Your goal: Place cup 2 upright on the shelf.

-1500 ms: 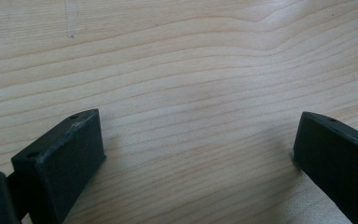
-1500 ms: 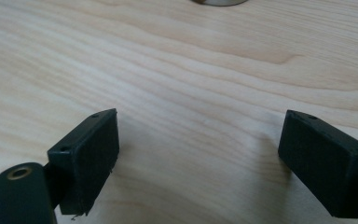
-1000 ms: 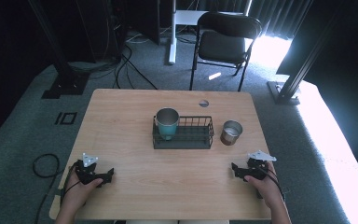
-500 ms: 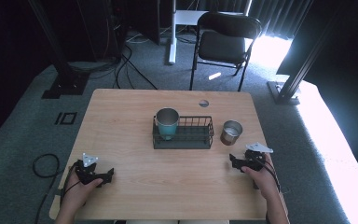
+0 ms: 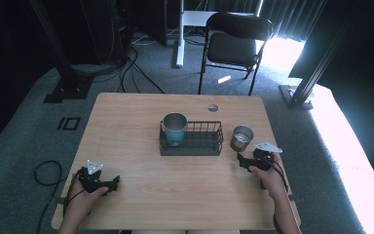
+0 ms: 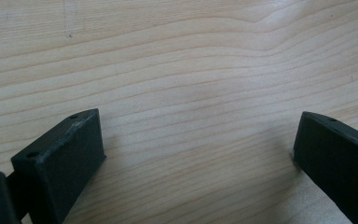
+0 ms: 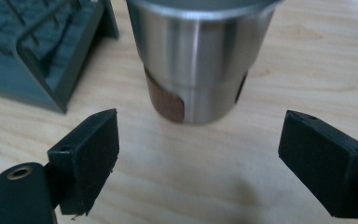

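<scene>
Cup: the small shiny steel cup with a brown band [image 7: 199,60] stands upright on the light wooden desk [image 5: 141,126], just right of the dark wire basket [image 5: 191,139].
How it handles: I think hard, light, slippery; hold its round sides.
Right gripper [image 5: 246,162]: fingers wide apart, aimed at the cup, not touching.
Left gripper [image 5: 108,183]: fingers apart, low over bare desk.
</scene>
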The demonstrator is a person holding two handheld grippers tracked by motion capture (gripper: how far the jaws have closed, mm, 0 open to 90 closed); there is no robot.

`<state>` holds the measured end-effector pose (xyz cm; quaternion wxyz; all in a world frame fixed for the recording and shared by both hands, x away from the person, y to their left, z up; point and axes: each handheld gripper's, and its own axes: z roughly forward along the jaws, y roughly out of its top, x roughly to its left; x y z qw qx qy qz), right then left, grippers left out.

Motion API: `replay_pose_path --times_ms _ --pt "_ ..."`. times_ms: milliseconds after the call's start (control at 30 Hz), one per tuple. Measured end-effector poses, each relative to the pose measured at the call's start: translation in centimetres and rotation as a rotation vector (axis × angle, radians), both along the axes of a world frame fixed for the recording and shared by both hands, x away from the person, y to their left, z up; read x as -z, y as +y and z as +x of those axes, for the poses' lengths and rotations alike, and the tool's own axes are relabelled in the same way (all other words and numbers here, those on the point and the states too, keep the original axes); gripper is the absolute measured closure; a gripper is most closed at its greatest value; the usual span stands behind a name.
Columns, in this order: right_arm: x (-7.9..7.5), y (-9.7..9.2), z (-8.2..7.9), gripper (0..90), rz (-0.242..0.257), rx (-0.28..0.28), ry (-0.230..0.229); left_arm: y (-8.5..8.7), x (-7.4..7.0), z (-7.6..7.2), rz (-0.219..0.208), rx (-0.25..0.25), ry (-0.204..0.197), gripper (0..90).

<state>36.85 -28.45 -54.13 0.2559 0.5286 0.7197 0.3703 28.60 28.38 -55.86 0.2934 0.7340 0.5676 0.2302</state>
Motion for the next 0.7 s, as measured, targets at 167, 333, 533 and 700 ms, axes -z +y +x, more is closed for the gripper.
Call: replay_pose_path --times_ms 167,333,533,700 --pt "-0.3 0.2 0.7 12.0 0.009 0.003 -0.031 0.0 0.0 0.0 -0.001 0.002 -0.001 2.6" --pt "-0.7 0.4 1.4 11.9 0.035 0.012 -0.067 0.0 0.0 0.0 -0.001 0.003 -0.001 2.6" --pt "-1.2 0.8 2.2 11.9 0.044 0.014 -0.103 0.0 0.0 0.0 -0.001 0.002 -0.001 2.6" --pt "-1.1 1.0 3.0 12.0 0.053 0.026 -0.129 0.0 0.0 0.0 -0.001 0.002 -0.001 2.6"
